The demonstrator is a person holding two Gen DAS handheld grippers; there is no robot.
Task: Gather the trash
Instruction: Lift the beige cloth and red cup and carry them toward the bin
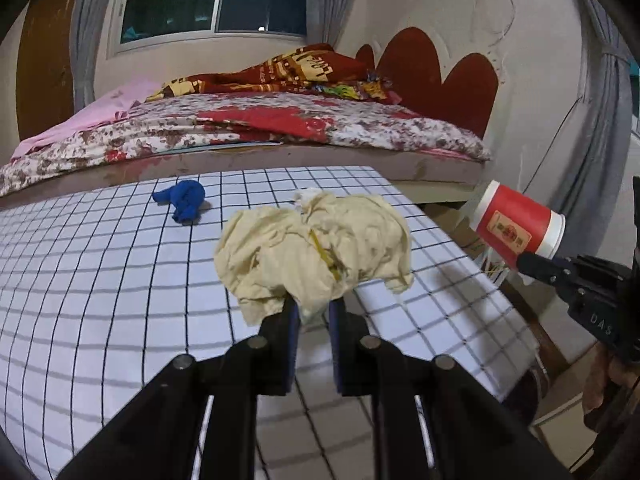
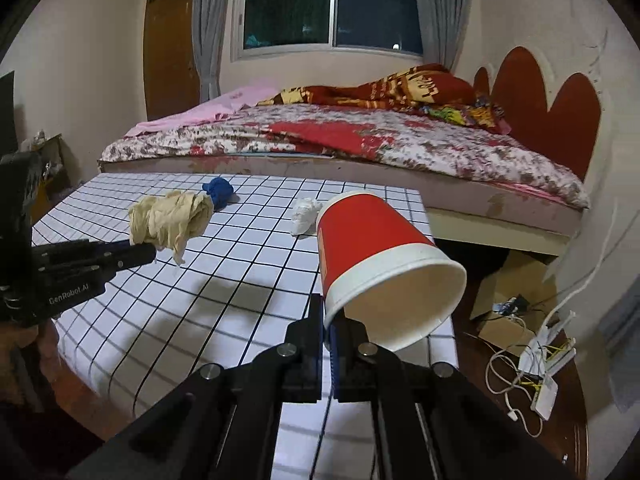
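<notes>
Already both tongs are clenched — left tongs pinching the cream rag, right tongs nipping the red paper cup by its rim — a thin hold that could slip.

1. Indoor artificial light, fairly bright and warm; a ceiling lamp shows as a reflection in the dark window
2. Soft dark shadows lie on the checked worktop beneath the held things
3. Strong fisheye bending curves the grid lines and walls, with black vignette corners
4. Focus is mostly sharp, edges slightly soft
</notes>
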